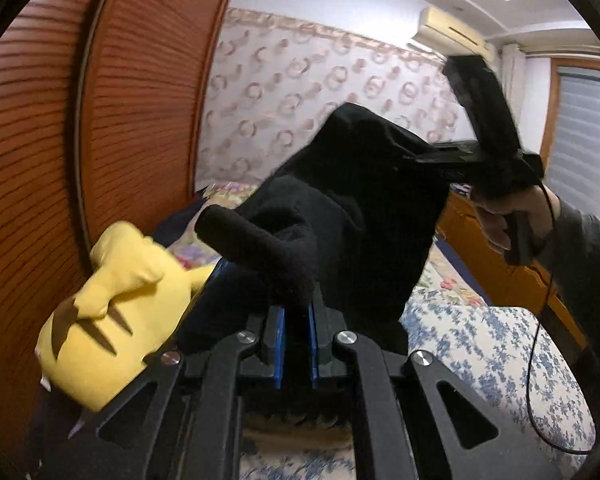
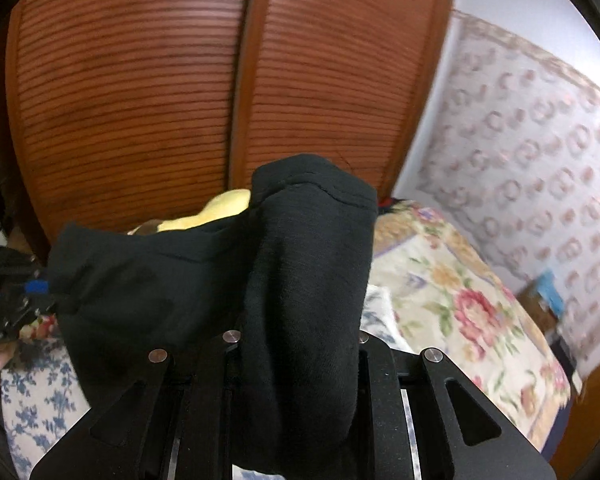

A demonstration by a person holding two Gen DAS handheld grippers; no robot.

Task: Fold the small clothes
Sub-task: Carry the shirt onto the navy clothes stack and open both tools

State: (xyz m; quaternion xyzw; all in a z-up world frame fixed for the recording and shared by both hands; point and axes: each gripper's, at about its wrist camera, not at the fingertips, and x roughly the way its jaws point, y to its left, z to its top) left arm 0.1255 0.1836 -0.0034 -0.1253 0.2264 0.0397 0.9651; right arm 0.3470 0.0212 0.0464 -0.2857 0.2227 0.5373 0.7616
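1. Black garment [image 1: 340, 208] hangs in the air above the bed, stretched between two hand-held grippers.
2. Its rolled edge sits pinched between the blue pads of the left gripper [image 1: 296, 320], whose fingers are pressed nearly together on the cloth.
3. Another fold drapes over the right gripper [image 2: 300, 344], hiding the fingertips; its fingers are clamped on the fabric.
4. A person's hand [image 1: 508, 216] holds the right gripper's handle.
5. Beyond lie a yellow plush toy [image 1: 112, 312], a floral bedspread [image 2: 460, 288] and a slatted wooden wardrobe [image 2: 220, 80].
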